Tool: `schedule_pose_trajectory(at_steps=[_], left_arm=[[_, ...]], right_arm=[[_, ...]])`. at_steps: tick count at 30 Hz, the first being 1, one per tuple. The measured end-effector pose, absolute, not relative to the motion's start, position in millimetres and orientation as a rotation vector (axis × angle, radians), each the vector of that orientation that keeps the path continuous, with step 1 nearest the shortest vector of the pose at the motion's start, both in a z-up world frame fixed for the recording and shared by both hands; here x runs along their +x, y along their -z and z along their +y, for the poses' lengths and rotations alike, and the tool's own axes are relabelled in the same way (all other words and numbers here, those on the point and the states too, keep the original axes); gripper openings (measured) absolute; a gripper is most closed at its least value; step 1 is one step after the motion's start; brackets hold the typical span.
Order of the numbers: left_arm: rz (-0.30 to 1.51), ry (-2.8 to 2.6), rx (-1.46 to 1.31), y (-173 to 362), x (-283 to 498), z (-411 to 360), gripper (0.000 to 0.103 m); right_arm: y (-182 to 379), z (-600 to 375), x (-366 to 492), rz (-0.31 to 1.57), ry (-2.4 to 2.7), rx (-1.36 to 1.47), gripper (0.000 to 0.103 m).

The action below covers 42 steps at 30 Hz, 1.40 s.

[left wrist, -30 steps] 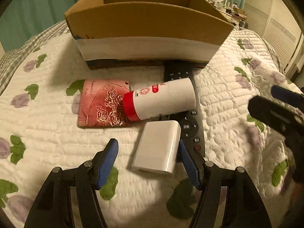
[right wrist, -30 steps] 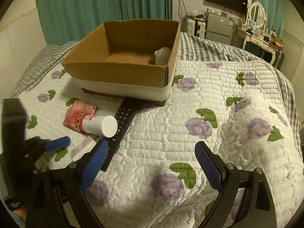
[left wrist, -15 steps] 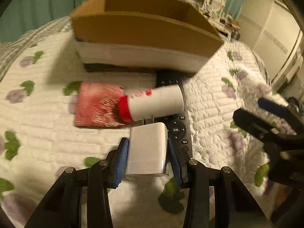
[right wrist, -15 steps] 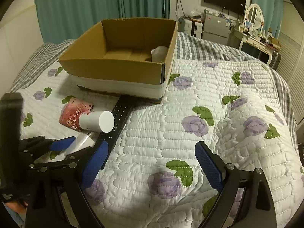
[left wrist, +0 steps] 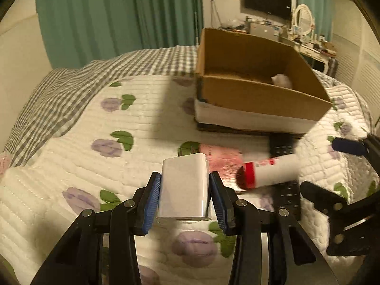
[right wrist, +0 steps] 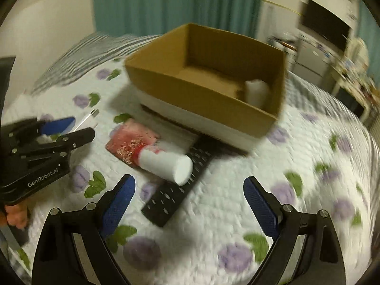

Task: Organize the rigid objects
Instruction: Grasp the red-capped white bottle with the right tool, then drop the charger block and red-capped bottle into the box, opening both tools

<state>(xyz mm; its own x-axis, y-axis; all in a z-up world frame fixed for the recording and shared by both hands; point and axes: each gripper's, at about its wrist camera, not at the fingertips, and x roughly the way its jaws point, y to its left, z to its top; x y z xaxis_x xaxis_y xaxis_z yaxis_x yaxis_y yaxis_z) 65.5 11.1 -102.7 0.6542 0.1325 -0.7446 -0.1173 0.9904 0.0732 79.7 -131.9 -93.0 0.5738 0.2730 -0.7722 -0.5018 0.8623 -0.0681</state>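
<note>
My left gripper (left wrist: 185, 190) is shut on a white power adapter (left wrist: 184, 185) and holds it above the quilt, prongs pointing away. A white tube with a red cap (left wrist: 268, 172) lies across a black remote control (left wrist: 286, 190) and a pink patterned pouch (left wrist: 220, 161). An open cardboard box (left wrist: 256, 95) with a white object (left wrist: 281, 80) inside stands behind them. My right gripper (right wrist: 188, 197) is open and empty, above the remote (right wrist: 175, 194) and near the tube (right wrist: 166, 163). The box (right wrist: 209, 90) is beyond it.
A floral quilt (left wrist: 106, 130) covers the bed, with a grey checked blanket (left wrist: 71, 85) at the far left. The left gripper (right wrist: 61, 128) shows at the left of the right wrist view. A dresser and TV stand at the back right.
My left gripper closed on the white adapter and lifted it off the quilt, swinging left. My right gripper moved left toward the tube and remote.
</note>
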Motion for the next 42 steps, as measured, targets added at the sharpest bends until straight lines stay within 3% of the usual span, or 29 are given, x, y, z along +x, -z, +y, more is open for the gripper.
schedule_pose_trajectory(at_steps=[7, 10, 13, 15, 18, 23, 31, 42], left_arm=[[0.877, -0.159, -0.016, 110.6, 73.6, 25.2, 0.042], [0.889, -0.160, -0.023, 113.4, 76.5, 27.8, 0.042], [0.896, -0.158, -0.022, 115.4, 77.5, 26.7, 0.042], [0.896, -0.155, -0.023, 115.5, 77.1, 25.9, 0.042], [0.893, -0.159, -0.033, 114.8, 76.5, 27.1, 0.042], [0.880, -0.160, -0.046, 108.8, 70.2, 26.1, 0.042], [0.824, -0.144, -0.043, 80.6, 52.5, 15.3, 0.042], [0.672, -0.013, -0.030, -11.1, 74.0, -13.7, 0.042]], right_arm=[[129.0, -77.8, 108.2, 0.883, -0.607, -0.597, 0.092], [147.8, -71.0, 120.9, 0.920, -0.623, -0.623, 0.081], [153.7, -68.1, 125.6, 0.913, -0.630, -0.635, 0.080], [152.7, -67.5, 125.7, 0.912, -0.638, -0.629, 0.068], [150.3, -70.6, 125.3, 0.921, -0.621, -0.602, 0.061], [140.7, -82.7, 117.6, 0.924, -0.577, -0.523, 0.039], [99.0, -97.3, 82.8, 0.818, -0.519, -0.439, 0.037], [-2.8, -134.4, 72.8, 0.626, -0.467, -0.330, 0.037]])
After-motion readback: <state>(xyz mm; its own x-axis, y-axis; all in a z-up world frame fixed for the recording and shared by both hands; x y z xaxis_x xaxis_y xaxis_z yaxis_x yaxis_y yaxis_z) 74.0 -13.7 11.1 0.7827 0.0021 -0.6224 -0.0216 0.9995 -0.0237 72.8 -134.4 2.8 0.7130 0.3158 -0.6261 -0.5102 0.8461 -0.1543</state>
